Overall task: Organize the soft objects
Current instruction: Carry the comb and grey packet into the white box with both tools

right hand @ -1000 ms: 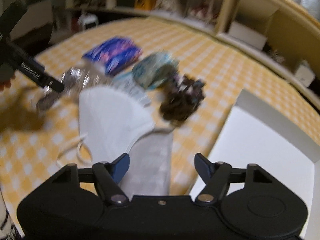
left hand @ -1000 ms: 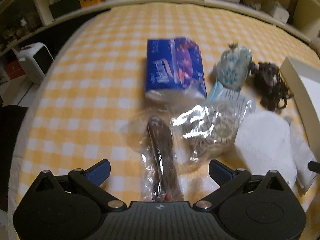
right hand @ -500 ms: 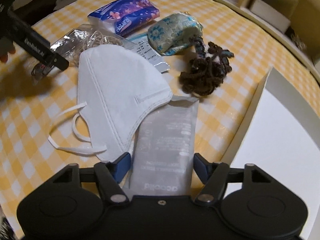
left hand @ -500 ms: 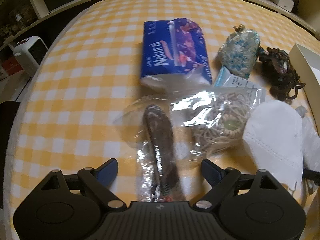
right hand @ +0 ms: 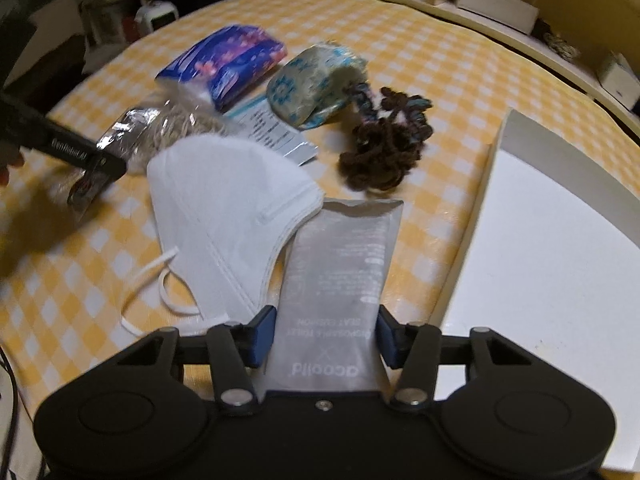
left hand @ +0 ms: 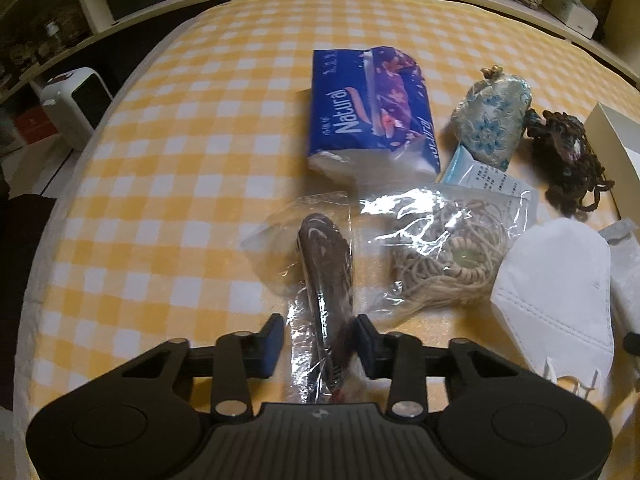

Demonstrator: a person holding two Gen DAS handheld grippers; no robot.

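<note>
Cellophane sleeve: clear wrapper (left hand: 308, 272) around a dark brown strip, lying on the yellow checked cloth (left hand: 160, 160), left of the bagged cord coil (left hand: 448, 256).
Long axis: runs near to far, in line with the left gripper (left hand: 318, 340), so the blue pads meet its narrow sides.
Left gripper state: clenched on the near end of the sleeve; its jaws have just been closing from wide apart, and the wrapper now sits pinched between them.
Silver sachet: flat foil pack (right hand: 340, 280), near end between the fingers of the right gripper (right hand: 324, 336), long axis also near to far, just left of the white box (right hand: 552, 248).
Right gripper state: jaws have just been closing; pads stand at the sachet's edges, but whether they press I cannot tell.
Nearer hand: left for the sleeve, right for the sachet and box.
Neighbours: white face mask (right hand: 232, 208) overlaps the sachet's left edge; tissue pack (left hand: 368, 108), embroidered pouch (left hand: 492, 120) and brown yarn bundle (left hand: 568, 156) lie farther off.
Change: both grippers were wider apart a moment ago; objects have not shifted on the cloth.
Judgement: lifting the sachet may drag the mask.
</note>
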